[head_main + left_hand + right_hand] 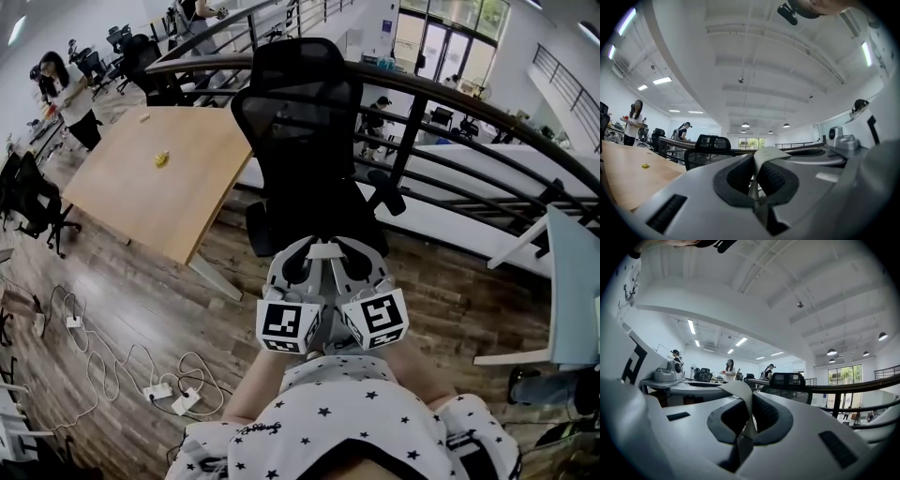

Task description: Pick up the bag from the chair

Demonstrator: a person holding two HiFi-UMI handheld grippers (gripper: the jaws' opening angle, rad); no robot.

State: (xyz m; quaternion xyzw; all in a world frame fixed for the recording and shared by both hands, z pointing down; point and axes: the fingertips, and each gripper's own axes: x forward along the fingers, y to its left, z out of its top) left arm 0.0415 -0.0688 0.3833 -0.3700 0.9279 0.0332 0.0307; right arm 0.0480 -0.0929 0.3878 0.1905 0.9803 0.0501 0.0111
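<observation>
Head view gives me the black chair (305, 141) ahead, the wooden counter (141, 187) left of it, and the left claw (300, 267) and right claw (353, 267) side by side before the chair. The gripper views add this: each is clenched on the pale bag strap (765, 154). The bag's body I can't see.

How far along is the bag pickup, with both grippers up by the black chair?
Done: the left gripper and right gripper are each shut on a pale strap. In hand: both are held side by side before the black chair. Left: unclear; the bag's body shows in no view.
</observation>
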